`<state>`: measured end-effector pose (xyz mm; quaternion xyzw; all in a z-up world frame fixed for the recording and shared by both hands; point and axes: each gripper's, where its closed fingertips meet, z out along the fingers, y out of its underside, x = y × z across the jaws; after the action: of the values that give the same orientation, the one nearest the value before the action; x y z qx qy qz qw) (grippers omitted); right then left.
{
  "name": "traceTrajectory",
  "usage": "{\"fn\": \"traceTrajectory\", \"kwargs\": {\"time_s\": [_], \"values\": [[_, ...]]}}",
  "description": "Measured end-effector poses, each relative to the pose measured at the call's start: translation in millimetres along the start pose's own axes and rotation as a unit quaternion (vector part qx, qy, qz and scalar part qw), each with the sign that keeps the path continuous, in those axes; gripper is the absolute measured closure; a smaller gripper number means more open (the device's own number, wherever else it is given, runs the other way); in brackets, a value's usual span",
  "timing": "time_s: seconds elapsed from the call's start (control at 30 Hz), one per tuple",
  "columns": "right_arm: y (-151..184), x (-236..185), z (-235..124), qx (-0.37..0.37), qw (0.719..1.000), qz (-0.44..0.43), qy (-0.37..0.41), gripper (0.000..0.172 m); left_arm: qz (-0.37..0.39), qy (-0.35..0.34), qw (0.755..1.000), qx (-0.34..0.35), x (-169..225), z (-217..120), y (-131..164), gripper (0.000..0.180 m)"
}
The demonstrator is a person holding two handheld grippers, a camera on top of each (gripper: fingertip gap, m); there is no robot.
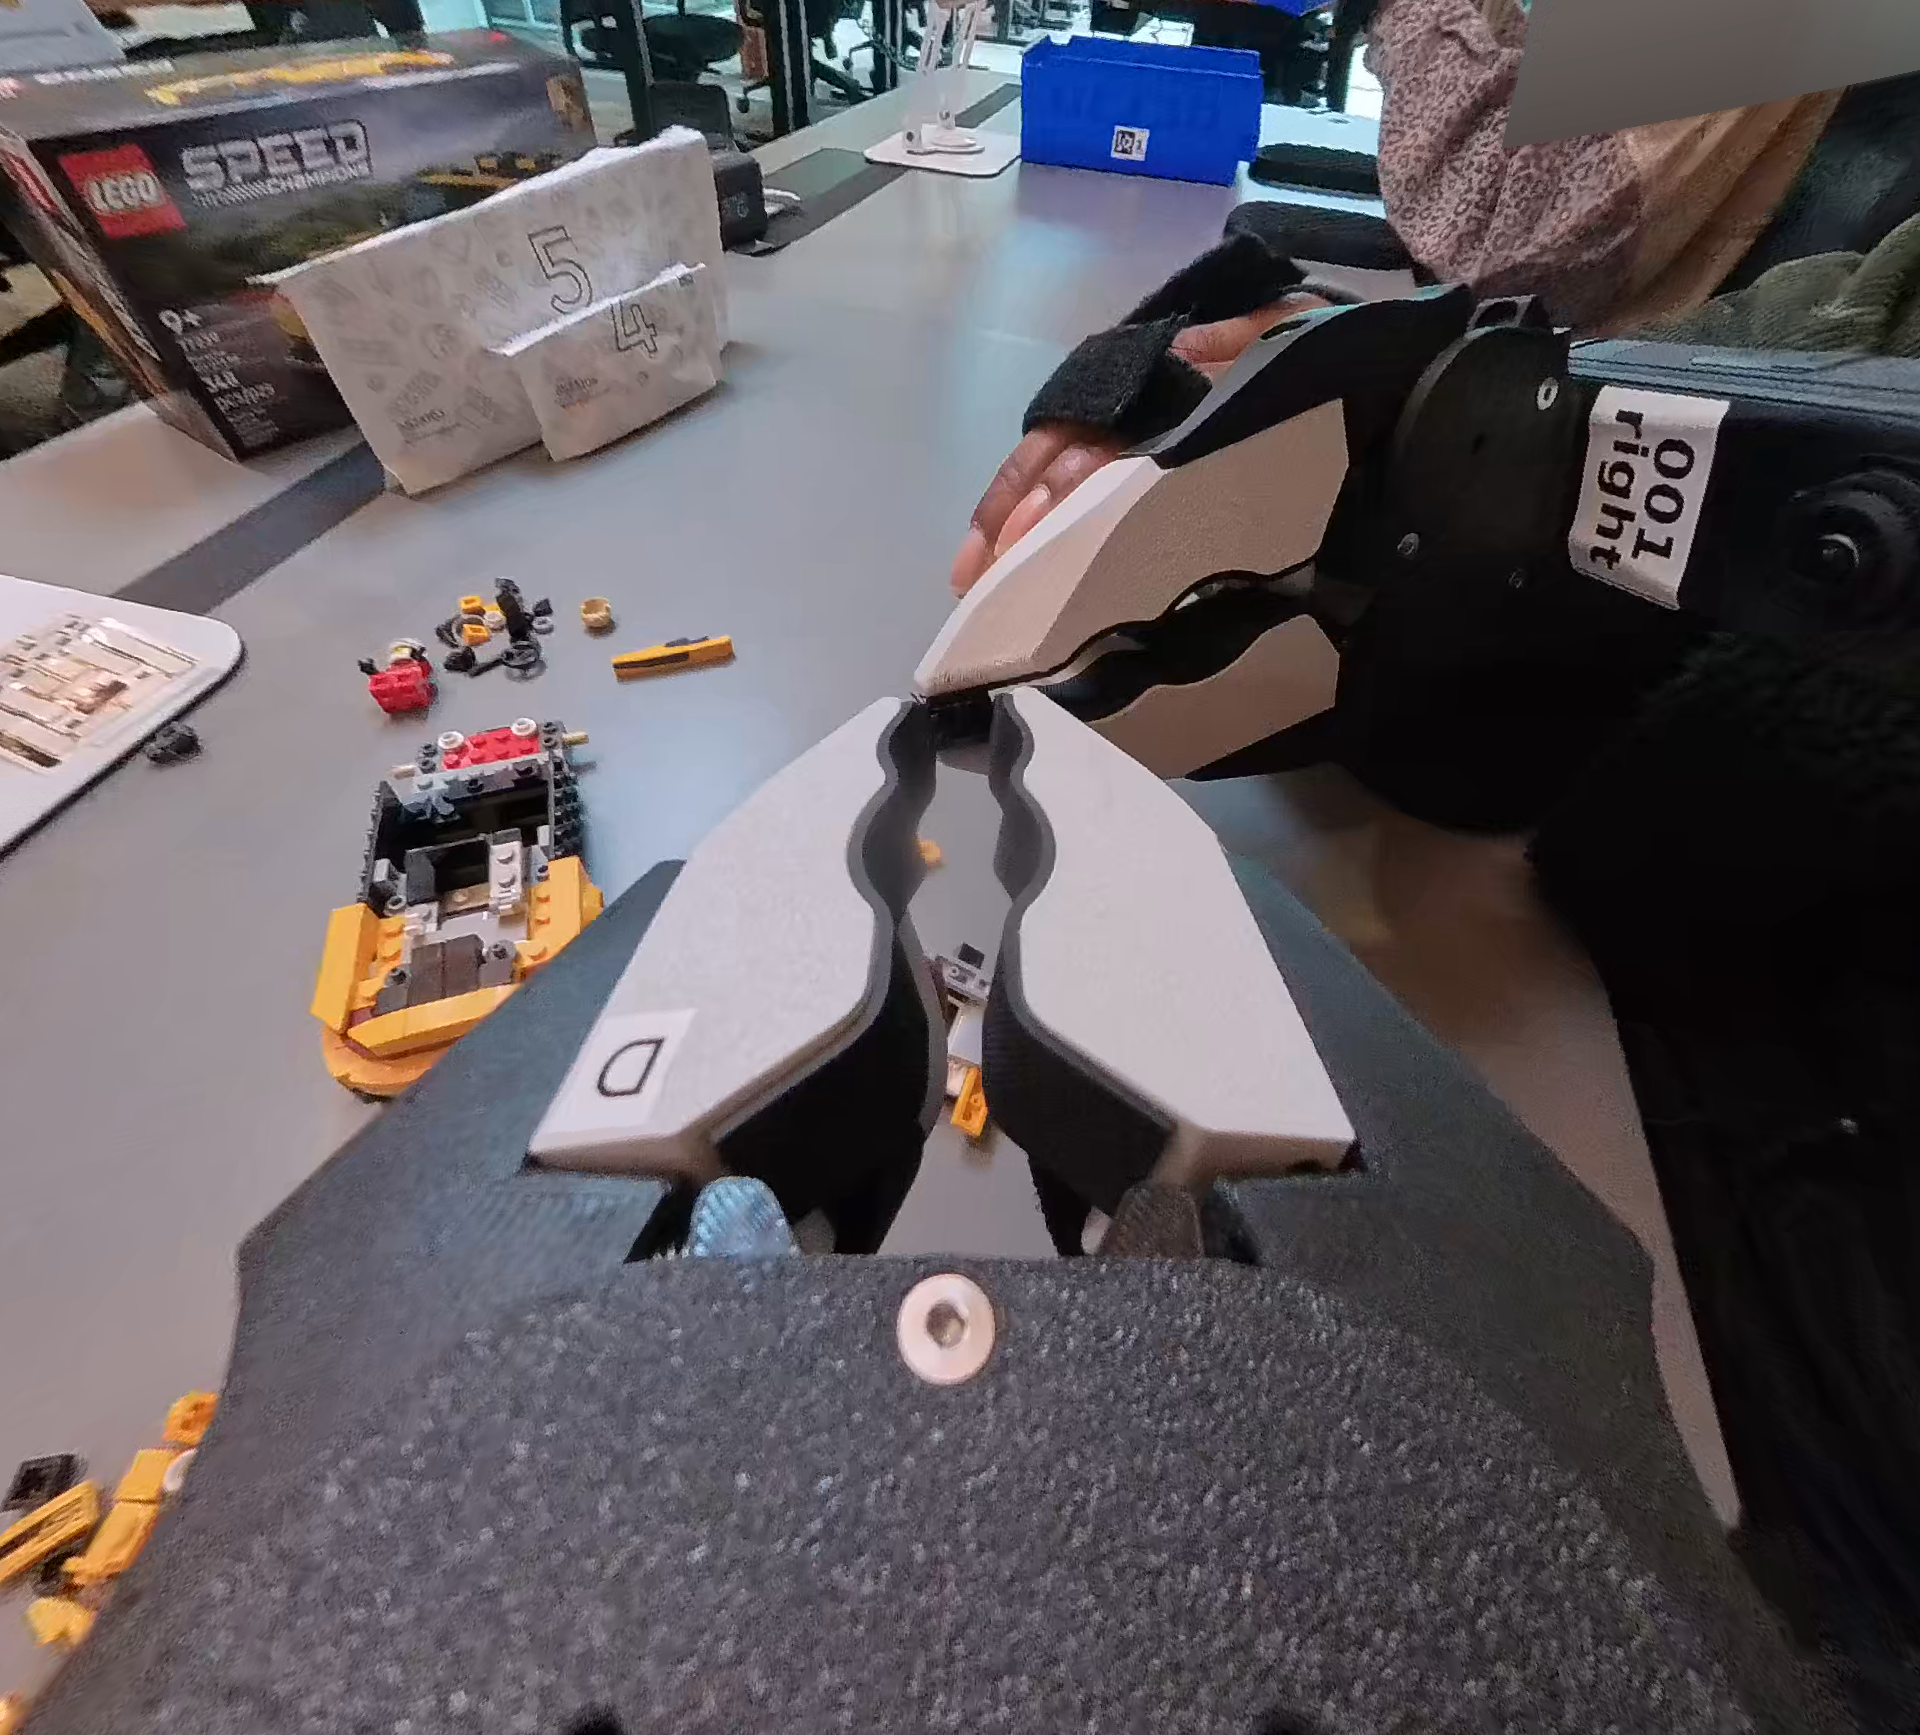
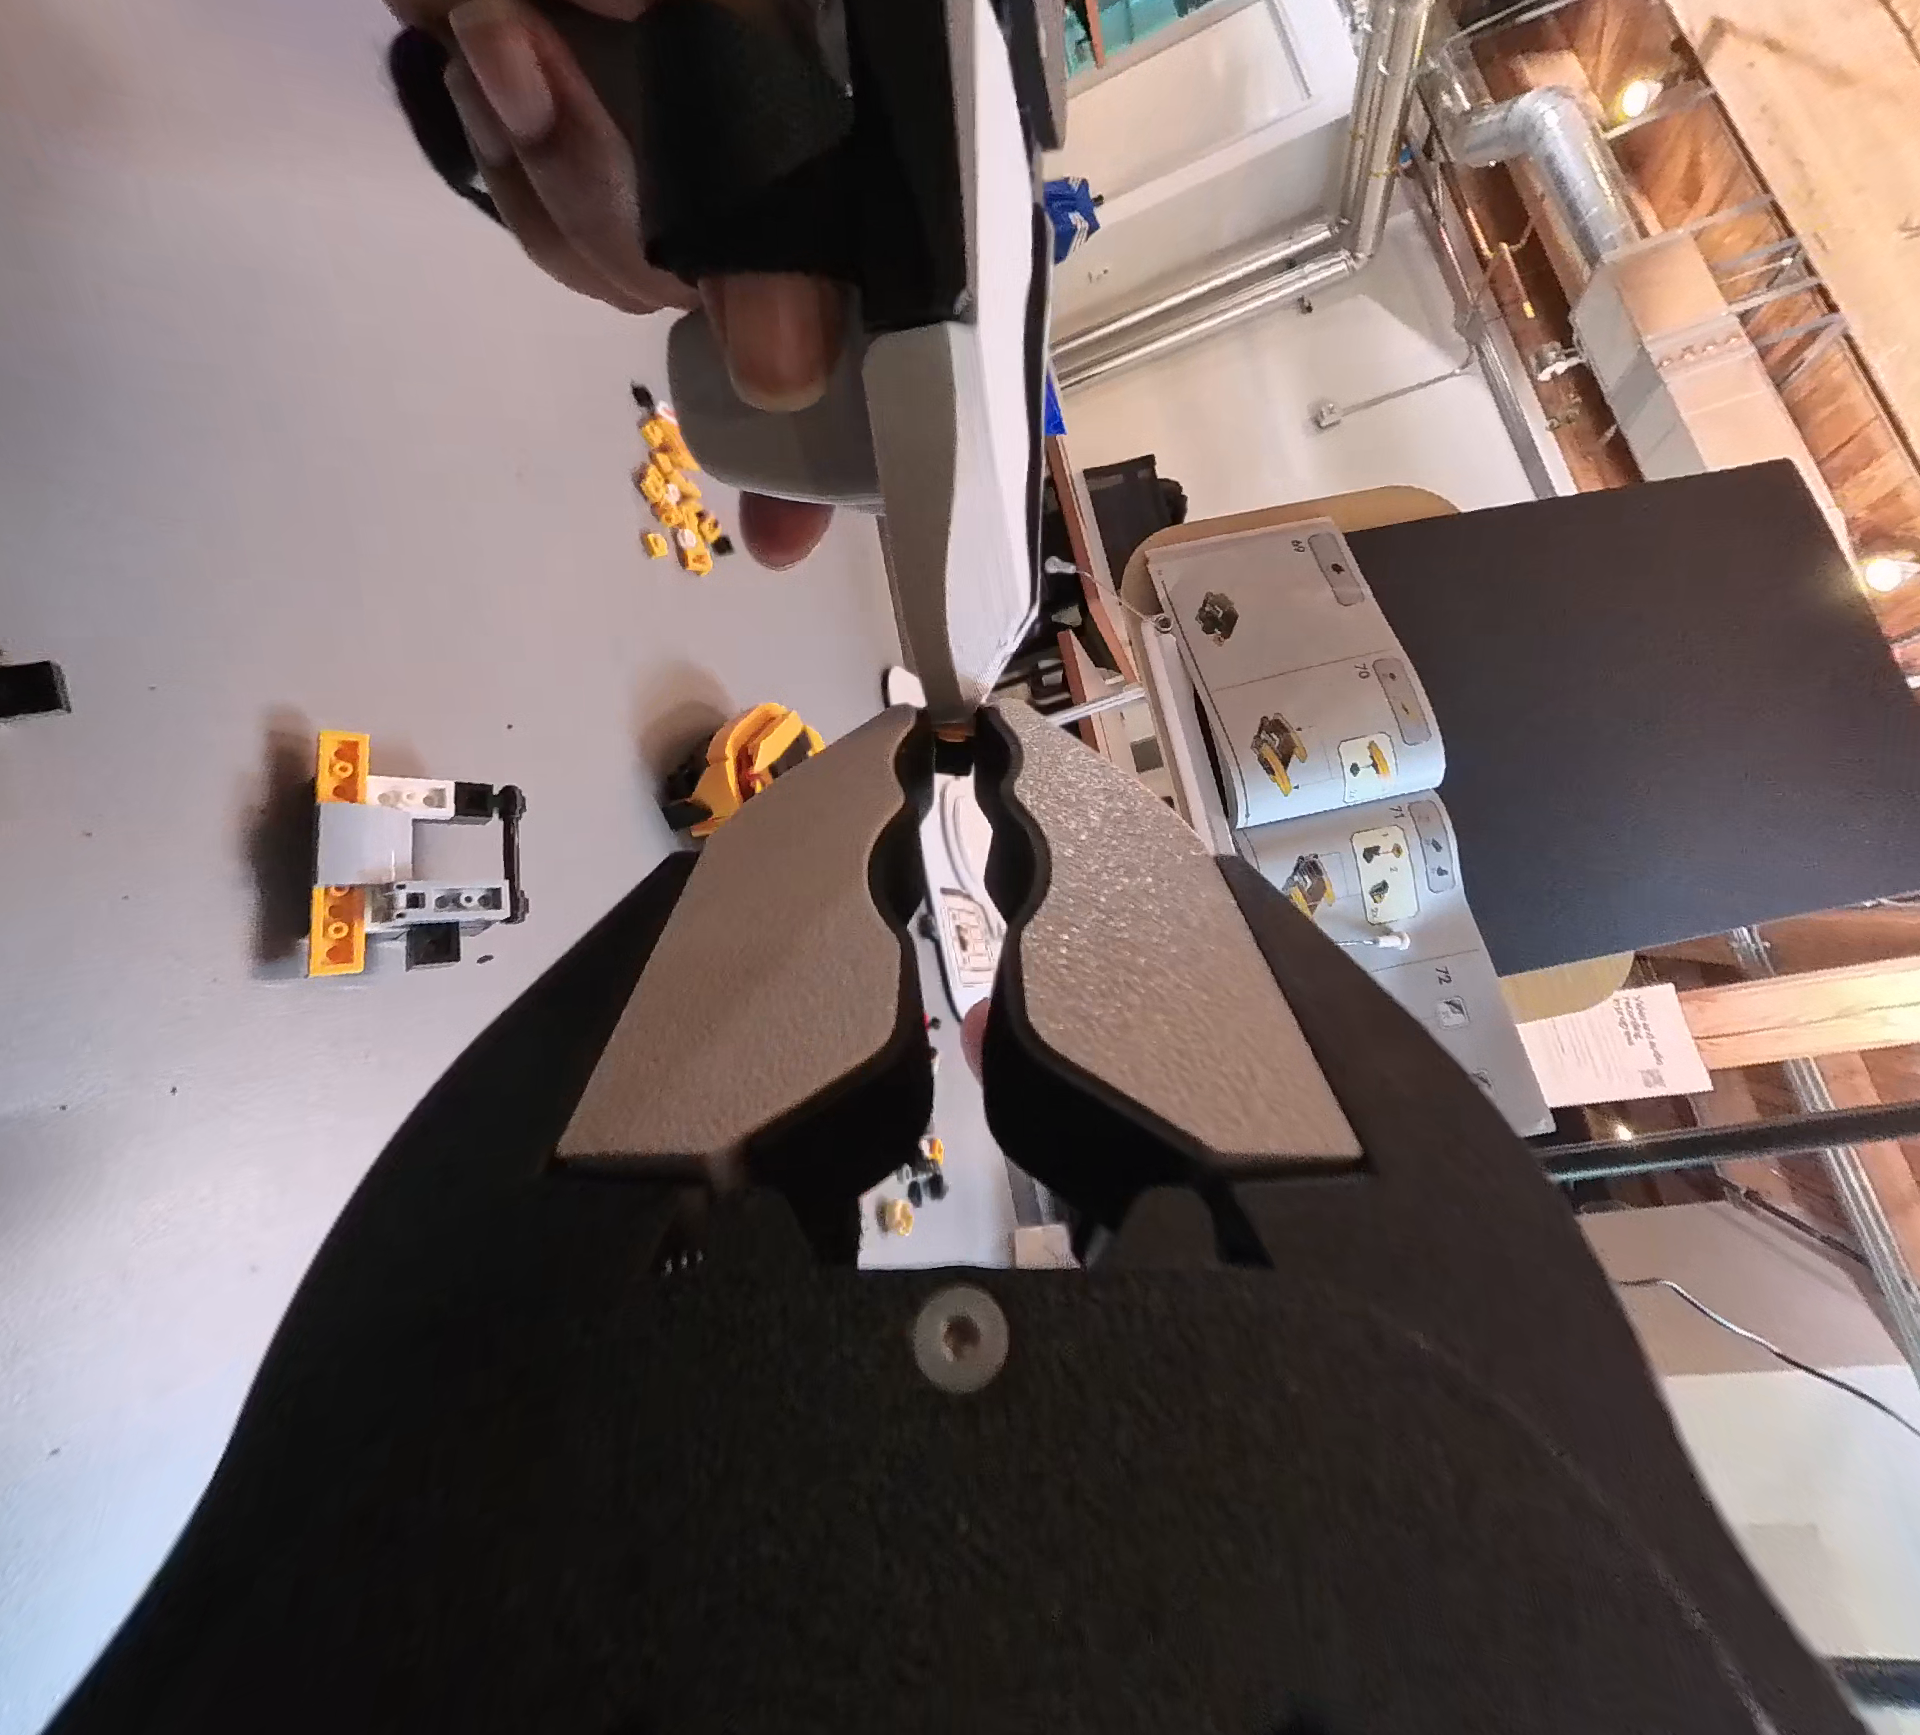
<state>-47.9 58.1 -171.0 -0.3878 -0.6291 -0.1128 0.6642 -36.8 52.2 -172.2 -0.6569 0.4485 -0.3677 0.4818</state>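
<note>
Left gripper [image 1: 954, 717]: nearly closed, tips pinching a small black brick [image 1: 956, 715] above the counter [image 1: 831, 397]; held up off the surface so that both tools can reach it.
Right gripper [image 2: 951, 743]: nearly closed on a small black piece with an orange bit [image 2: 952, 733] at its tips; it comes in from the side and meets the left gripper tip to tip.
Contact: the two grippers' tips touch at the same spot. Whether they hold one piece or two pieces being pressed together, I cannot tell.
Hands: a hand [image 1: 1023, 490] with a black strap works the right gripper; fingers [image 2: 774, 335] rest on the left gripper's handle.
Car model [image 1: 457, 896]: yellow and black, half built, on the counter left of the left gripper, well apart from the tips.
Loose parts: small black and orange bits [image 1: 499, 631], a red piece [image 1: 400, 683] and a yellow strip [image 1: 673, 655] beyond the car; more yellow bricks [image 1: 94, 1519] by the near edge.
Sub-assembly [image 2: 405, 864]: grey, white and yellow, lying alone on the counter.
Booklet [image 2: 1340, 750]: propped open upright, facing the work.
Box [image 1: 239, 231] and paper bags [image 1: 520, 303]: at the back of the counter, out of the way.
</note>
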Motion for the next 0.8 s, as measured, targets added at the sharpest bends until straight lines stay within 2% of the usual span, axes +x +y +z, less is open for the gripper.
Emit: {"fn": "traceTrajectory", "kwargs": {"time_s": [0.4, 0.8], "values": [[4, 4, 2, 0.019, 1.000, 0.000, 0.016, 0.165, 0.042, -0.031, 0.999, 0.008, -1, -1, -5, 0.169], [13, 7, 5, 0.029, 0.999, 0.017, 0.009, 0.164, 0.034, -0.042, 0.998, 0.012, -7, 3, -7, 0.169]]}}
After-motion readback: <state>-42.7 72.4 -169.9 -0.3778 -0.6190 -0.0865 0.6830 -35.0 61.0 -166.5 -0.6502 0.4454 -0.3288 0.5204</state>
